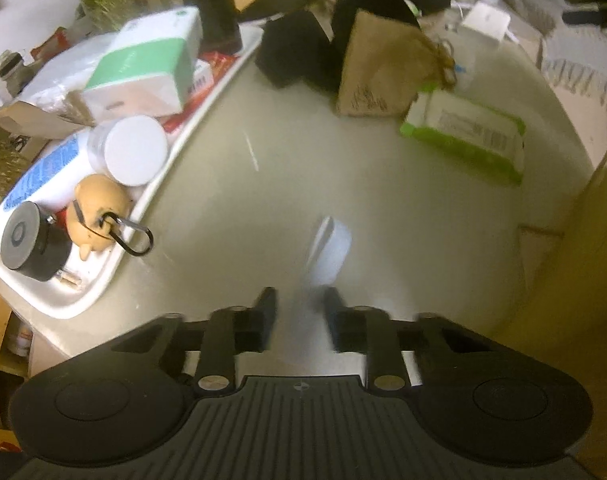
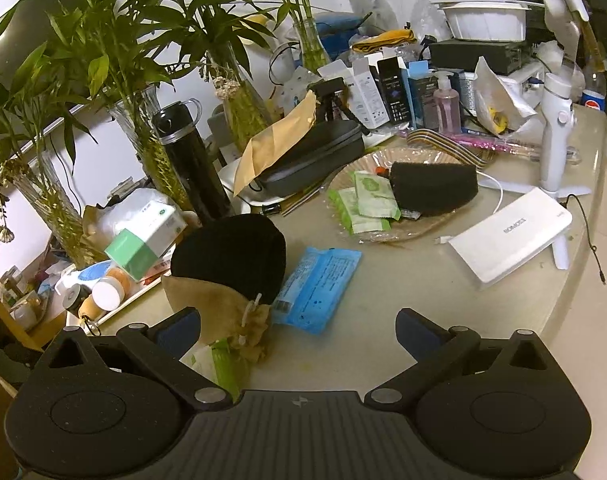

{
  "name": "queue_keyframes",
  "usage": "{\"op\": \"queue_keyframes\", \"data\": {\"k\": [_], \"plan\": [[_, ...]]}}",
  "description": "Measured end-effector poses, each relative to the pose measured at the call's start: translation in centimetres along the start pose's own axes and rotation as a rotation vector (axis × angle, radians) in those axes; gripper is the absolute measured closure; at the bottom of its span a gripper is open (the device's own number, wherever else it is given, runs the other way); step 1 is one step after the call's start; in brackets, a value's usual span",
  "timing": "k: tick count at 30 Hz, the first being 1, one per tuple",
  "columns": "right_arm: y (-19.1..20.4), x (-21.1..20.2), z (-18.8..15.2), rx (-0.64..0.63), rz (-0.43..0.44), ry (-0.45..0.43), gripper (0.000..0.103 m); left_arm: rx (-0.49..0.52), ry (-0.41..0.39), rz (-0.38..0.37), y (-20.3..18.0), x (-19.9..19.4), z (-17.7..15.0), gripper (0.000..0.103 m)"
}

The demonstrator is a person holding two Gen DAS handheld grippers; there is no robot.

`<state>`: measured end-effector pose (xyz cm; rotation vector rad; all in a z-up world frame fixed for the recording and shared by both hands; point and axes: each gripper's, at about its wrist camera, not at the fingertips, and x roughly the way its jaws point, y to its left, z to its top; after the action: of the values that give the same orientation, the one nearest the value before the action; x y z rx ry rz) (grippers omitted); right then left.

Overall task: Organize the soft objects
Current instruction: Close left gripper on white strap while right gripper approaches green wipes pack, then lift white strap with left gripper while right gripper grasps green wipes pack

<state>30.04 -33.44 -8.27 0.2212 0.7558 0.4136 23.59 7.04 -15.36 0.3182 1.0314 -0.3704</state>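
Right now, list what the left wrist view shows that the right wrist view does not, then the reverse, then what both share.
Only the left wrist view: the left gripper, jaws nearly together with a blurred white object at its tips; whether the pads press it is unclear.

Only the right wrist view: the right gripper, open and empty, a blue wipes pack, a glass plate with green sachets, a white power bank.

Both: the burlap pouch, black soft pouch, green-and-white box.

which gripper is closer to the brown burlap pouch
Right. The right gripper has the burlap pouch just by its left finger; the left gripper sits well back across bare table from it.
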Motion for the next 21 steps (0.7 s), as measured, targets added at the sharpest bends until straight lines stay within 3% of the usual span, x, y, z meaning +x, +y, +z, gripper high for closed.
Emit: {"op": "queue_keyframes", "data": {"k": [2, 6, 7, 11, 17, 21], "plan": [[0.0, 0.0, 0.0, 0.002, 0.001, 0.001, 0.0, 0.001, -0.005, -0.01, 0.0, 0.0, -0.1, 0.09], [0.0, 0.2, 0.0, 0.001, 0.002, 0.007, 0.0, 0.006, -0.004, -0.013, 0.0, -0.1, -0.1, 0.092], [0.0, 0.2, -0.1, -0.001, 0.002, 0.01, 0.0, 0.001, -0.007, -0.02, 0.0, -0.2, -0.1, 0.101], [0.0, 0.6, -0.1, -0.009, 0.004, 0.026, 0.0, -0.037, -0.035, -0.008, 0.4, -0.8, 0.2, 0.102], [-0.1, 1.8, -0.1, -0.015, 0.036, 0.063, 0.0, -0.125, -0.166, 0.002, 1.4, -3.0, 0.8, 0.102], [0.0, 3.4, -0.2, -0.041, 0.105, 0.117, 0.001, -0.17, -0.25, -0.002, 1.6, -4.3, 1.2, 0.102]]}}
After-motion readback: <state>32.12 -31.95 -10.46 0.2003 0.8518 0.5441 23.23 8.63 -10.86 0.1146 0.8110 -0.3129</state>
